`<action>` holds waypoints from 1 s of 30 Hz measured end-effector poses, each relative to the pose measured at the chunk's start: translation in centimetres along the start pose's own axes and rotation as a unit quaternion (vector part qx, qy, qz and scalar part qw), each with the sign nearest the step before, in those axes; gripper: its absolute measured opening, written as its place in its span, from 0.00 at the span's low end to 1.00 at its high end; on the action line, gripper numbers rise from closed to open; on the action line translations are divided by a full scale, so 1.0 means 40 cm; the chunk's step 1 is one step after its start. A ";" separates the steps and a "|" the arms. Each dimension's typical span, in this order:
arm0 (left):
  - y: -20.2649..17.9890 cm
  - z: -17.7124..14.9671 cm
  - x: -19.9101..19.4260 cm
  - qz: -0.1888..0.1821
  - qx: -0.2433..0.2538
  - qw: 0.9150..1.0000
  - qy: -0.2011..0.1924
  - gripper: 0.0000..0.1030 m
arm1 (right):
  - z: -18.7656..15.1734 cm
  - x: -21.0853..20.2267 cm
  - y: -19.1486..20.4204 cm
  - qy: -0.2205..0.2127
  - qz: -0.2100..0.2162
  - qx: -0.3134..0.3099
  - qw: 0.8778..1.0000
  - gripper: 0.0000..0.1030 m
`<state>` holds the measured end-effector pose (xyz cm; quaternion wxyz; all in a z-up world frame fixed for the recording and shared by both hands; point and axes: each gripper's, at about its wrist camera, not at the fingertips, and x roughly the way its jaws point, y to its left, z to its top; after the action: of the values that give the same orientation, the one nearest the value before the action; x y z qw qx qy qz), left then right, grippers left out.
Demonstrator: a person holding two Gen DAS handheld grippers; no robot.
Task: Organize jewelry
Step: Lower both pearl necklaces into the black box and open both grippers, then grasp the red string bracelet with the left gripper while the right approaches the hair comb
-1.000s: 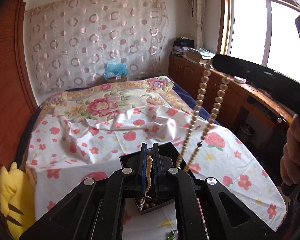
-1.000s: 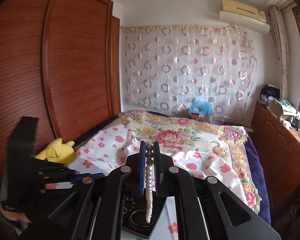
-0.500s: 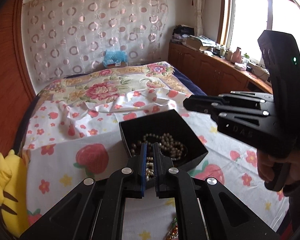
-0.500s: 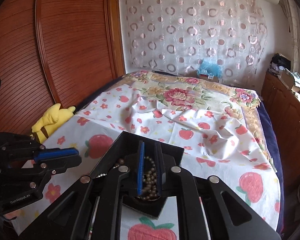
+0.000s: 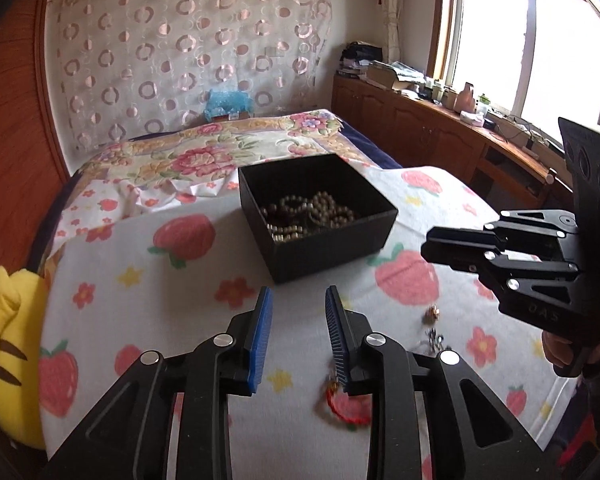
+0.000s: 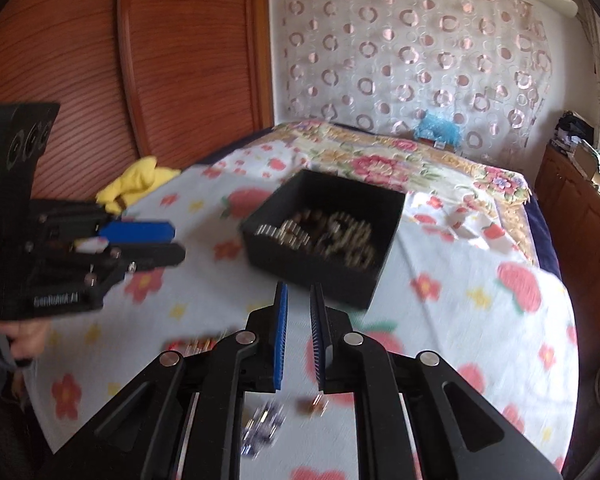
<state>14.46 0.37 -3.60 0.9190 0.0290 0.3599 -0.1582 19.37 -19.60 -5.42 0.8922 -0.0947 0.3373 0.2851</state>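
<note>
A black open box (image 5: 340, 236) stands on the strawberry-print sheet and holds several bead necklaces (image 5: 312, 216); it also shows in the right wrist view (image 6: 324, 268), blurred. My left gripper (image 5: 298, 300) is open and empty, just short of the box. My right gripper (image 6: 298, 300) is open and empty, near the box's front corner; it shows from the side in the left wrist view (image 5: 432, 246). A red bracelet (image 5: 346, 406), a small gold piece (image 5: 431, 313) and a silver piece (image 5: 434, 338) lie loose on the sheet in front of the box.
A yellow plush toy (image 5: 8, 356) lies at the bed's left edge by the wooden wardrobe (image 6: 120, 68). A wooden cabinet (image 5: 440, 136) with clutter runs under the window on the right. The floral bedspread (image 5: 204, 156) stretches behind the box.
Both grippers let go of the bead necklace into the box, opened and drew back toward me. The necklace now lies in the box.
</note>
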 end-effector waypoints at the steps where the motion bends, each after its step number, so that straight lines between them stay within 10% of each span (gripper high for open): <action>1: -0.002 -0.014 -0.004 -0.003 -0.003 1.000 0.003 0.29 | -0.015 -0.003 0.006 0.003 -0.001 -0.001 1.000 0.16; 12: -0.070 -0.114 -0.041 -0.017 0.009 1.000 0.015 0.36 | -0.156 -0.091 0.017 0.002 -0.010 0.046 0.999 0.49; 30: -0.153 -0.169 0.036 -0.018 0.040 0.997 0.065 0.36 | -0.251 -0.087 0.045 0.017 -0.019 0.051 0.998 0.54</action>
<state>9.13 -4.69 -9.21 0.8886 0.0697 0.4129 -0.1873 10.72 -23.31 -10.66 0.8952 -0.0604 0.3643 0.2495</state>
